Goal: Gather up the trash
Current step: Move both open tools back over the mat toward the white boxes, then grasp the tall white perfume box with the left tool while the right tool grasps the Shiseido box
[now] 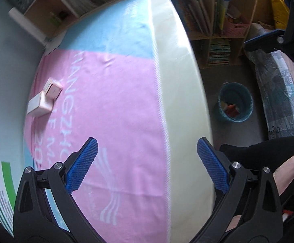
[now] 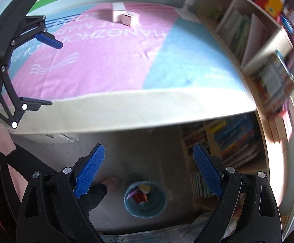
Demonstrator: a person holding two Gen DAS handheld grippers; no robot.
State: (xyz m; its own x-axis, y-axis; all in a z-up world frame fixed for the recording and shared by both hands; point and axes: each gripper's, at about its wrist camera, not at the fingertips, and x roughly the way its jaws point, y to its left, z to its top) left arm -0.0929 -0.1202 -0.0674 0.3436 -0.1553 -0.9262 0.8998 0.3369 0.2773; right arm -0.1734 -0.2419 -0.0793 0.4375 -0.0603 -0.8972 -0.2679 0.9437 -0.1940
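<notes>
Trash: two small boxes (image 1: pixel 43 99) lie touching each other on the pink part of the cloth (image 1: pixel 114 105), at the far side of the tabletop (image 1: pixel 179 93) near the wall; their kind is blurred, perhaps empty cartons.
Bin: your blue bin (image 2: pixel 145 199) stands on the floor beside the tabletop and already holds some scraps, so I judge part of the collecting is done.
Left hand-held gripper (image 1: pixel 147 164): it is spread wide and empty, above the cloth and pointing toward the boxes, well placed to reach them.
Right hand-held gripper (image 2: pixel 149 170): also wide and empty, it hangs over the bin.
Surroundings: bookshelves (image 2: pixel 248 60) stand behind.
Obstacles: nothing lies between your left gripper and the boxes.
</notes>
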